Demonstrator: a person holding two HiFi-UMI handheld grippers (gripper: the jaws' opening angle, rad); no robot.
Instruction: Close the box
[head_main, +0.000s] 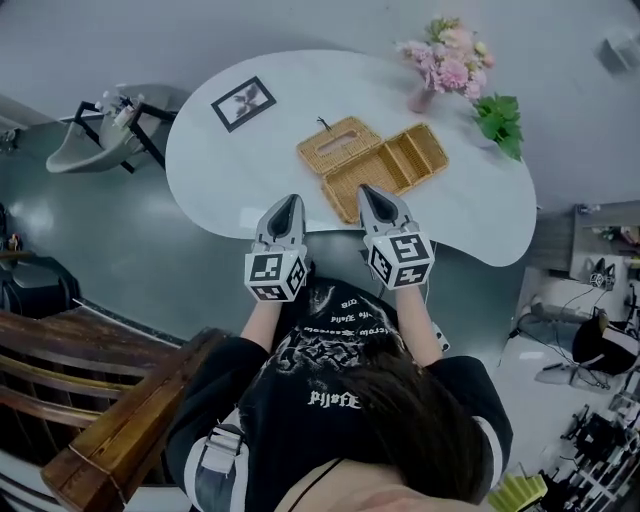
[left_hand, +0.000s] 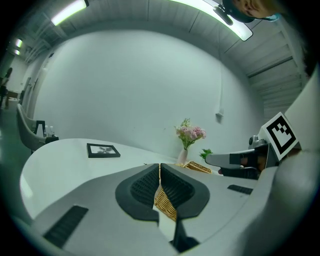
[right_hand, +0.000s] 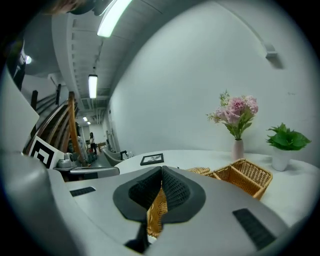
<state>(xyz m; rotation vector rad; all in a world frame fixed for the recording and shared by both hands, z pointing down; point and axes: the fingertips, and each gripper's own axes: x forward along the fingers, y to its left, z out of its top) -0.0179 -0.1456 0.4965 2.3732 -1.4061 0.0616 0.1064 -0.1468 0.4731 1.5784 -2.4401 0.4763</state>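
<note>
An open wicker box (head_main: 392, 166) lies on the white table (head_main: 230, 170), its woven lid (head_main: 340, 142) flat beside it on the far left side. My left gripper (head_main: 289, 202) hovers at the table's front edge, left of the box, jaws shut and empty. Just over the near end of the box, my right gripper (head_main: 367, 190) is also shut with nothing in it. In the left gripper view the closed jaws (left_hand: 159, 167) show wicker (left_hand: 165, 204) behind them. The right gripper view has the box (right_hand: 246, 176) to the right of the closed jaws (right_hand: 162, 170).
A black picture frame (head_main: 243, 103) lies at the table's far left. A vase of pink flowers (head_main: 446, 58) and a small green plant (head_main: 499, 121) stand at the far right. A grey chair (head_main: 92, 142) is left of the table, a wooden rail (head_main: 115, 405) near me.
</note>
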